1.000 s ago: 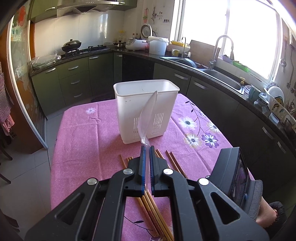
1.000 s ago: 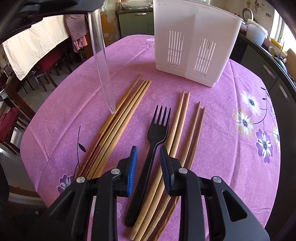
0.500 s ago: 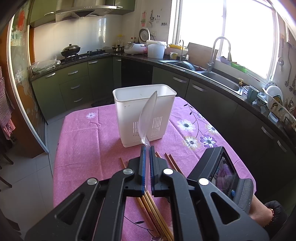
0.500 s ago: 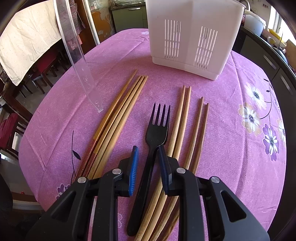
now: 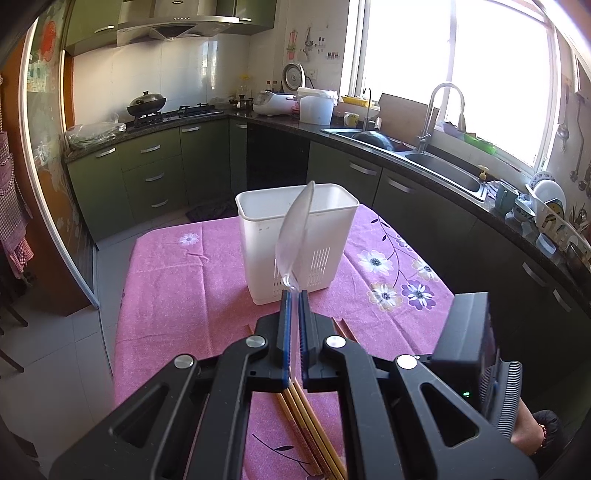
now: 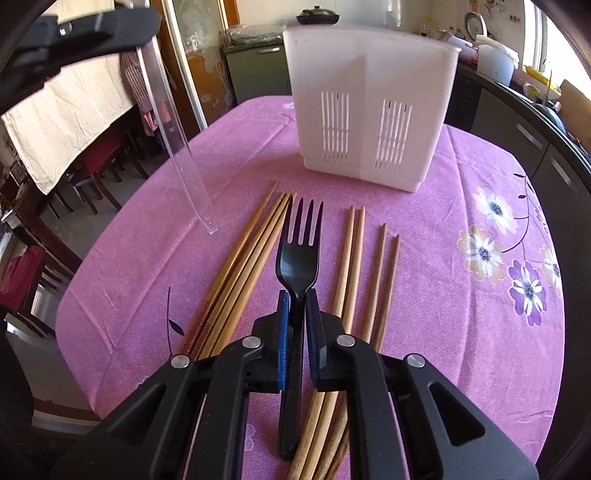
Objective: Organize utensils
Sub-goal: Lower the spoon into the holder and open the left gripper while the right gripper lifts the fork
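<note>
My left gripper is shut on a clear plastic spoon, held high above the table in front of the white slotted utensil holder. The spoon's clear handle hangs down in the right wrist view. My right gripper is shut on the neck of a black plastic fork, lifted off the pink tablecloth. Several wooden chopsticks lie on the cloth under and beside the fork, in front of the holder.
The table stands in a kitchen with green cabinets, a sink and a counter to the right. Dining chairs stand beyond the table's left edge. The left gripper's body hangs at the upper left of the right wrist view.
My right gripper closed on the black fork and lifted it from the cloth. My left gripper rose higher with the clear spoon.
</note>
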The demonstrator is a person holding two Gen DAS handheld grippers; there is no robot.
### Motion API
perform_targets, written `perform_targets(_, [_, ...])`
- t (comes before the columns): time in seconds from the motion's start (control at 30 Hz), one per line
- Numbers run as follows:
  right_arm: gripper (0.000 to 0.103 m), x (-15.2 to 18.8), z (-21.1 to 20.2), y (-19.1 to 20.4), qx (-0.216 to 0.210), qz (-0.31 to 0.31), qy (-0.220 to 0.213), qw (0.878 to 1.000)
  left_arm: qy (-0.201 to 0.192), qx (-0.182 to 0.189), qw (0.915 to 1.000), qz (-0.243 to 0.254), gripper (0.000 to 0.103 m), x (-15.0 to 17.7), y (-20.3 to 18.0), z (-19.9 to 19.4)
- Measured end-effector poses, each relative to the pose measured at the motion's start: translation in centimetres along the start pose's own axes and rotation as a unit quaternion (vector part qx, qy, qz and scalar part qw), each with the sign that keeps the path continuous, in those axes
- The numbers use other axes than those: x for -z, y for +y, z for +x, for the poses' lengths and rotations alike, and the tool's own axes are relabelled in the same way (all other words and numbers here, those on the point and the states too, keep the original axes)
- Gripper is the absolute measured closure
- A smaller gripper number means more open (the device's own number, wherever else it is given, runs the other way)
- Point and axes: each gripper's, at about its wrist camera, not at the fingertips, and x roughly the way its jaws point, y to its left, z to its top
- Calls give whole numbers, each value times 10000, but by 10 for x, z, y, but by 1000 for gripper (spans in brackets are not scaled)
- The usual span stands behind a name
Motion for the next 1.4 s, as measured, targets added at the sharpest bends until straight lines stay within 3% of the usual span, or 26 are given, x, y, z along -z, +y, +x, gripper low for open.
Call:
perform_targets(0.23, [94, -11, -50, -29, -168, 366, -860, 9955, -449, -96, 9989, -8, 99, -54, 2, -11])
perform_targets(0.43, [94, -14, -66, -46, -266, 469, -1110, 9924, -924, -191, 9955, 49, 99, -110, -5, -8])
perform_targets(0.6, [94, -15, -74, -58, -357, 565, -1239, 9900, -928, -403, 9948, 147, 99, -137, -10, 25])
perform_targets(0.8, [94, -27, -84, -67, -384, 556, -1413, 9877, -454, -545, 9974, 109, 99, -132, -1, 73])
perform_targets(0.97, [94, -56, -94, -69, -366, 462, -1678, 9841, -128, -559, 9983, 122, 99, -114, 6, 94])
perform_targets(1.1, [94, -92, -100, -73, -339, 456, -1936, 9794, -2, -544, 9985, 93, 94, -102, 11, 100])
perform_targets(1.23, [94, -130, -104, -72, -234, 422, -2174, 9749, 25, -527, 9985, 124, 80, -95, 15, 99])
perform_targets(1.4, [94, -179, -109, -73, -20, 475, -2613, 9641, -43, -386, 9992, 120, 80, -88, 17, 83])
